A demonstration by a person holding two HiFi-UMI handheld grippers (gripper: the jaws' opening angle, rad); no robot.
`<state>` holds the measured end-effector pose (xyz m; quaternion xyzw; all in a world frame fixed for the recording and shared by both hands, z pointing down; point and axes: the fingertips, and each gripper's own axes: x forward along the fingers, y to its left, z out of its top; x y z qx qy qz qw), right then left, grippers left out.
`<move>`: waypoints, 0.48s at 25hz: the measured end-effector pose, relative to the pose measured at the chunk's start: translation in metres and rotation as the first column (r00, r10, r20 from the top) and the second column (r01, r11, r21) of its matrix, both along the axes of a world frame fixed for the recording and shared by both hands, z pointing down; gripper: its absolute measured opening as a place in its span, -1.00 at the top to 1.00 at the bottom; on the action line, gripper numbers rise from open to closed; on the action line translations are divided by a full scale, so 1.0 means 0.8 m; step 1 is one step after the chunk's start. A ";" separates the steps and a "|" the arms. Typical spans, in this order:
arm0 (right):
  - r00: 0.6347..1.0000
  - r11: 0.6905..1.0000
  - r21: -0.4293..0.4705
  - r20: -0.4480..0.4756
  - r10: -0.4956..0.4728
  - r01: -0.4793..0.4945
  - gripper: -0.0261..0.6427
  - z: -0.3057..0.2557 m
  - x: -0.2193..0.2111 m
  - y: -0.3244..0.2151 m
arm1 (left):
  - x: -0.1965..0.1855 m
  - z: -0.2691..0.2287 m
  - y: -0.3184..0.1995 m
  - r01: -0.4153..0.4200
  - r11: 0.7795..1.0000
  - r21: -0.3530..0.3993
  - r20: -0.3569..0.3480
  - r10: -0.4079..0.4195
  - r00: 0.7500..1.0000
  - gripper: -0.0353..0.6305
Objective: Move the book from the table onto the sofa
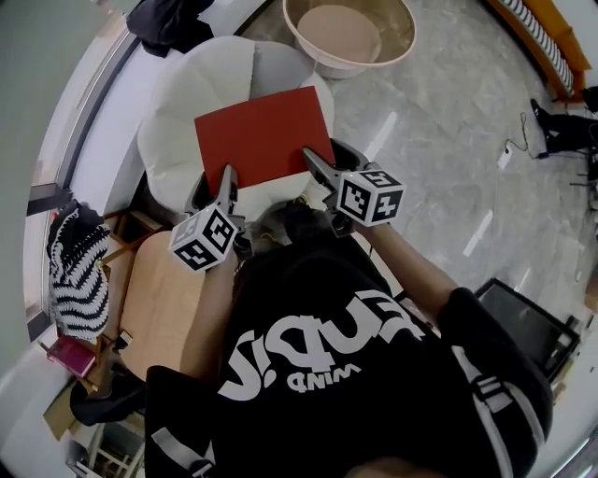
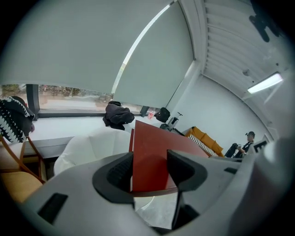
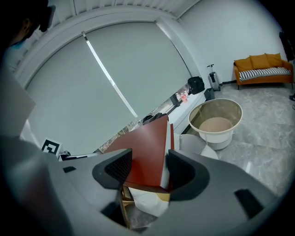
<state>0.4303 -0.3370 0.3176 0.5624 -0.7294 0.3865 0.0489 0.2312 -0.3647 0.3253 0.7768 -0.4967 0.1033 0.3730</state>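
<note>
A flat red book (image 1: 264, 135) hangs level over the seat of a round white sofa (image 1: 177, 112), held by its near edge from both sides. My left gripper (image 1: 227, 179) is shut on the book's near left corner, and my right gripper (image 1: 313, 161) is shut on its near right corner. In the left gripper view the red cover (image 2: 152, 156) fills the gap between the jaws of the left gripper (image 2: 150, 173), with the sofa (image 2: 92, 143) behind it. In the right gripper view the book (image 3: 147, 156), white page edge showing, sits between the jaws of the right gripper (image 3: 147, 168).
A large beige basin (image 1: 350, 33) stands on the floor just past the sofa. A wooden seat (image 1: 159, 289) with a striped black-and-white cloth (image 1: 77, 271) is at my lower left. A black garment (image 1: 173, 19) lies on the window ledge. An orange couch (image 3: 260, 69) stands far off.
</note>
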 end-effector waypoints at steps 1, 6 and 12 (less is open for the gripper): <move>1.000 1.000 -0.003 0.000 -0.011 0.011 0.20 0.001 0.001 -0.007 | 0.001 0.001 -0.005 0.012 1.000 0.001 0.001 -0.012 1.000 0.19; 0.998 0.998 -0.017 -0.007 -0.056 0.056 0.20 0.009 -0.011 -0.036 | -0.012 0.009 -0.023 0.063 0.998 -0.009 0.003 -0.063 0.998 0.19; 0.997 0.997 -0.018 -0.001 -0.075 0.075 0.20 0.016 -0.041 -0.070 | -0.044 0.017 -0.049 0.088 0.996 -0.019 0.004 -0.088 0.996 0.19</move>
